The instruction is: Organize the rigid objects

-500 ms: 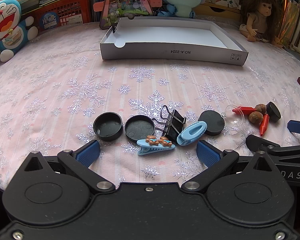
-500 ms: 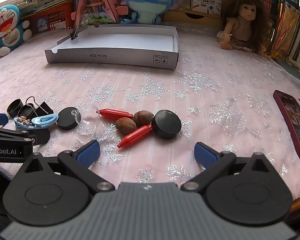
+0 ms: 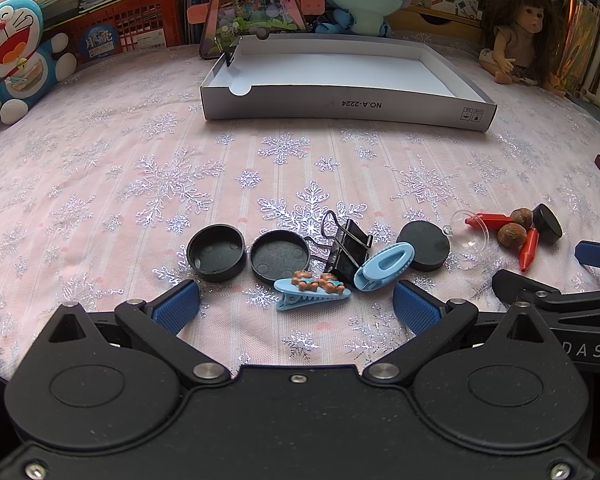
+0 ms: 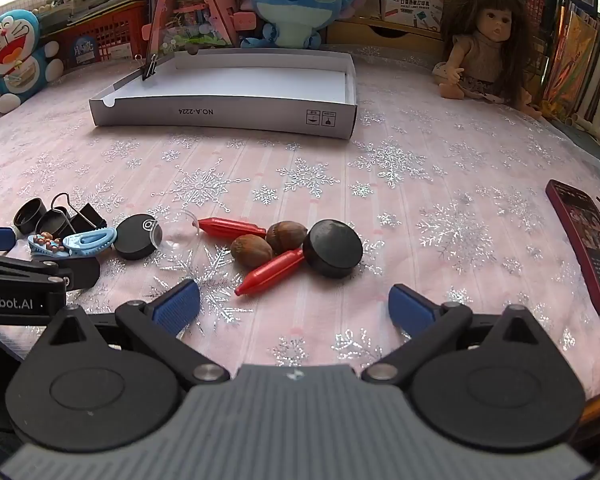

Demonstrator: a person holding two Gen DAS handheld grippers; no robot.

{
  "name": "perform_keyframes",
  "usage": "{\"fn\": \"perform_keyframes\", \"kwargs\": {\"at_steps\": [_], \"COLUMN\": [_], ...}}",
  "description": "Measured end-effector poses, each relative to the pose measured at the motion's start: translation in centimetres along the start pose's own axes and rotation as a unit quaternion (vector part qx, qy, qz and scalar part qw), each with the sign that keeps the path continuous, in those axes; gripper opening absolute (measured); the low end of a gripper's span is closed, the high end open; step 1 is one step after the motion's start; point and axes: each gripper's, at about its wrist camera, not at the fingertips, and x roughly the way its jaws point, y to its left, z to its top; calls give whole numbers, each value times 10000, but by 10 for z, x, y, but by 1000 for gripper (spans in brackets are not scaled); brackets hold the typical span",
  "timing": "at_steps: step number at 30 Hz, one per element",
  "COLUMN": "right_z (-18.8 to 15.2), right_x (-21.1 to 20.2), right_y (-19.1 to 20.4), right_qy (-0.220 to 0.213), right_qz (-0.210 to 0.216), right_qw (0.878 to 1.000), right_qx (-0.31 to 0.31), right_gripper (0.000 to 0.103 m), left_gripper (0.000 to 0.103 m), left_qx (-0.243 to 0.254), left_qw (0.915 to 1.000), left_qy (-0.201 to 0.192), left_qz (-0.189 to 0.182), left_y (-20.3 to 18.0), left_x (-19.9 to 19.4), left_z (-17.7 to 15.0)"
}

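Observation:
My left gripper (image 3: 296, 306) is open and empty, low over the pink cloth, just short of a blue hair clip with bears (image 3: 312, 289). Behind it lie a plain blue clip (image 3: 384, 266), a black binder clip (image 3: 346, 248), two upturned black caps (image 3: 217, 253) (image 3: 280, 260) and a black disc (image 3: 423, 245). My right gripper (image 4: 294, 306) is open and empty, just short of two red crayons (image 4: 270, 272) (image 4: 232, 227), two nuts (image 4: 251, 250) (image 4: 286, 236), a black puck (image 4: 333, 248) and a clear dome (image 4: 180, 229). A shallow white box (image 3: 340, 106) stands empty beyond.
A dark red phone (image 4: 584, 240) lies at the right edge. A doll (image 4: 486, 44), a Stitch plush (image 4: 296, 4), a Doraemon plush (image 4: 12, 60), a red basket (image 3: 120, 36) and books line the back. A binder clip (image 4: 150, 68) grips the box's far left wall.

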Motion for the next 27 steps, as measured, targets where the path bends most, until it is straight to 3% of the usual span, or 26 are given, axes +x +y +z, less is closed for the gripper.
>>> {"fn": "perform_keyframes", "kwargs": {"at_steps": [27], "right_z": [-2], "right_x": [-1], "right_y": [-1], "right_qy": [-93], "right_qz": [16], "right_qw": [10000], "right_qx": [4], "right_gripper": [103], "left_gripper": [103], "left_qx": [11], "left_qw": [10000], "left_qy": [-20], "left_qz": [1], "left_y": [0], "left_x": [1], "left_z": [2]}}
